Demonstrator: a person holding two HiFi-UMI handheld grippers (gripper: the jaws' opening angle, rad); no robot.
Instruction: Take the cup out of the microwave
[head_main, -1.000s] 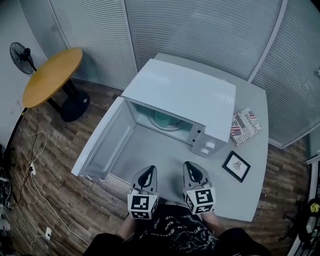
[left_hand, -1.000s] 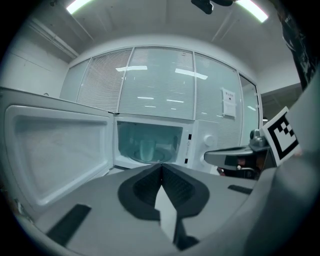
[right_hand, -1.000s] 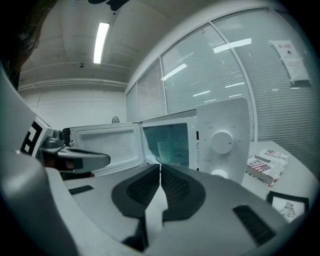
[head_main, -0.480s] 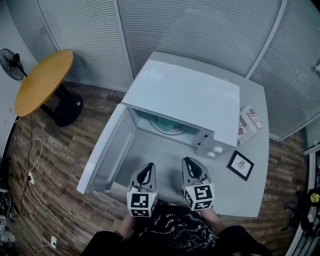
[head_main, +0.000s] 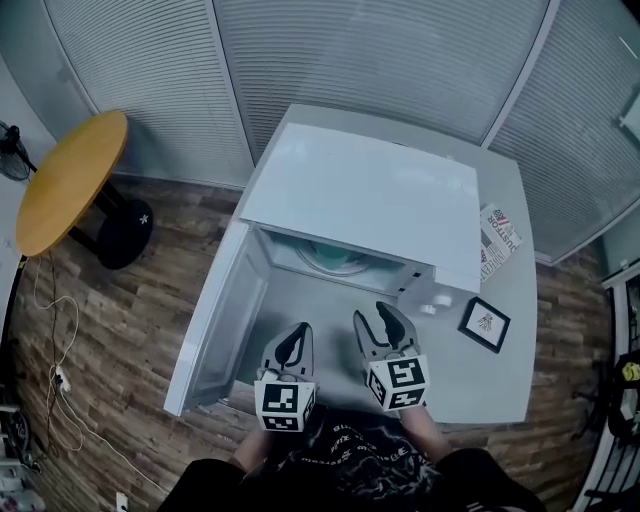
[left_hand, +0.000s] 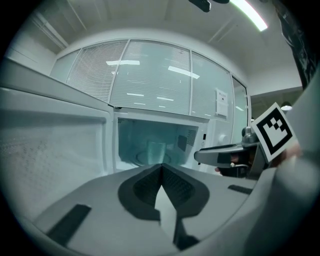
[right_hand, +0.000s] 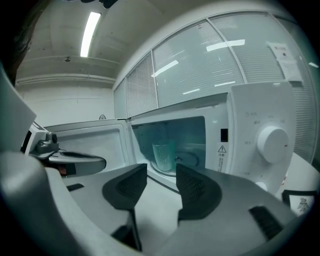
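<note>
A white microwave (head_main: 370, 195) stands on the grey table (head_main: 480, 395) with its door (head_main: 215, 320) swung open to the left. Inside, a clear cup (left_hand: 155, 151) (right_hand: 164, 156) stands upright on the glass turntable (head_main: 335, 262); the microwave's roof hides the cup in the head view. Both grippers hover side by side in front of the opening, pointing at it and well short of the cup. My left gripper (head_main: 298, 332) (left_hand: 161, 166) is shut and holds nothing. My right gripper (head_main: 378, 318) (right_hand: 161, 172) has its jaws opening, with only air between them.
To the right of the oven lie a folded newspaper (head_main: 499, 240) and a small black-framed picture (head_main: 485, 324). The control knob (right_hand: 271, 142) sits right of the cavity. A round wooden table (head_main: 65, 180) stands on the floor at far left. Slatted blinds line the back wall.
Both grippers have moved forward toward the microwave opening. The right gripper's jaws, closed before, now stand apart. The left gripper stays shut.
</note>
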